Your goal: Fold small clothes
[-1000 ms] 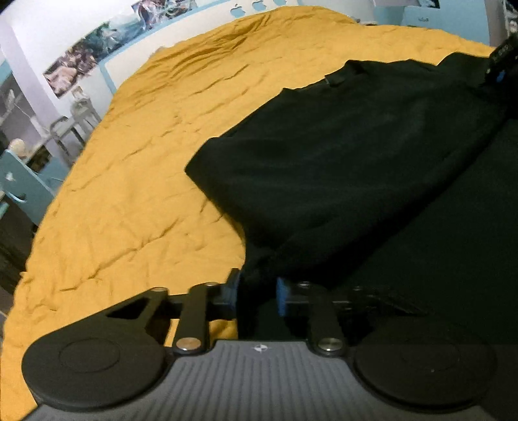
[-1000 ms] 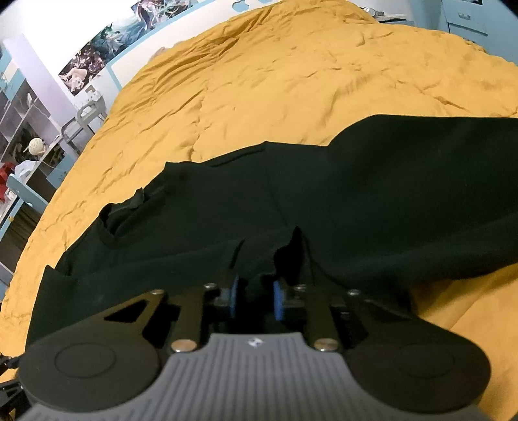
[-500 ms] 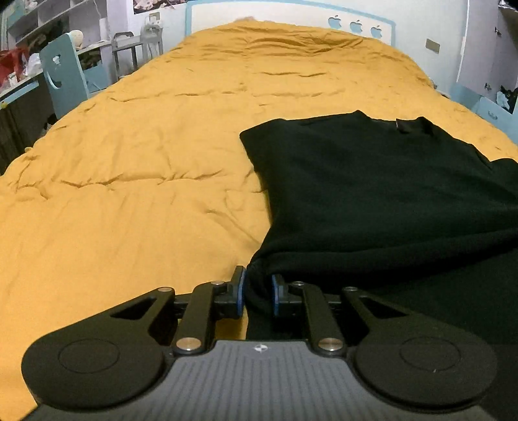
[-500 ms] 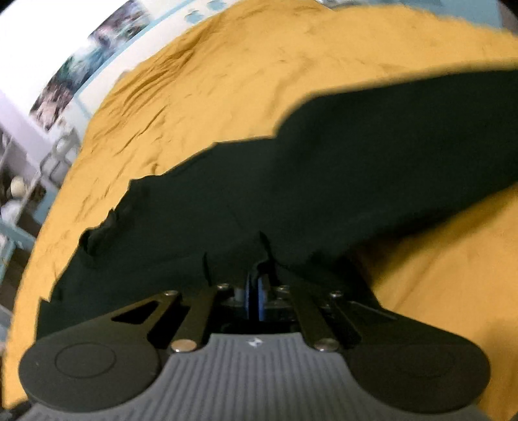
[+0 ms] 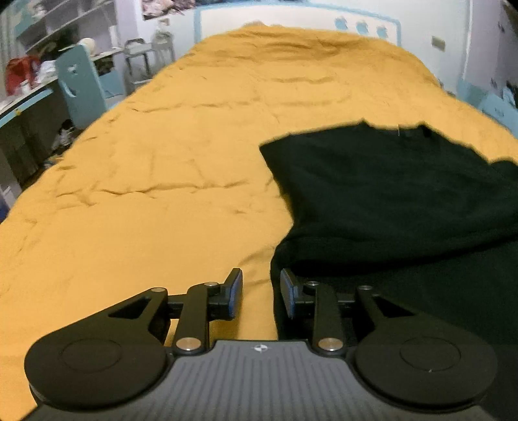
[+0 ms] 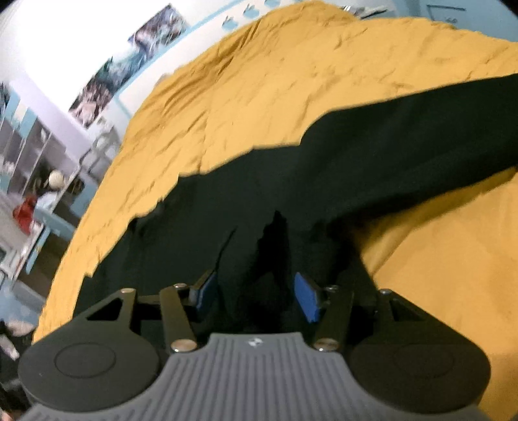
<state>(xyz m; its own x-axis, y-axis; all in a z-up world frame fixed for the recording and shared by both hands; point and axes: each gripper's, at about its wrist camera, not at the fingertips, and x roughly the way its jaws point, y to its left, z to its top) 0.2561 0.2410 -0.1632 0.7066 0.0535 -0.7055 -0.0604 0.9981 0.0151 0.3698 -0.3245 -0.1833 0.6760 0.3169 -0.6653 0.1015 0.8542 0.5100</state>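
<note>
A black garment point(image 5: 388, 194) lies on the yellow bedspread point(image 5: 162, 194), its near part folded over on itself. My left gripper point(image 5: 260, 291) hovers at the garment's near left corner. Its jaws are opening; the cloth's edge runs along the right finger point(image 5: 288, 293) and neither pad presses on it. In the right wrist view the same black garment point(image 6: 356, 162) spreads ahead, with a sleeve reaching to the right. My right gripper point(image 6: 257, 296) is over it with jaws opening wide. A loose peak of cloth stands between the blue pads point(image 6: 307, 301), untouched.
A light blue chair point(image 5: 84, 87) and a desk with shelves point(image 5: 29, 97) stand off the bed's left side. The white headboard point(image 5: 291, 19) with blue apple shapes closes the far end. The bedspread point(image 6: 437, 291) shows bare to the right of the right gripper.
Both grippers were shut on pinches of the black cloth; now their jaws have parted and the cloth has dropped loose. The left view has rolled level and pulled back a little.
</note>
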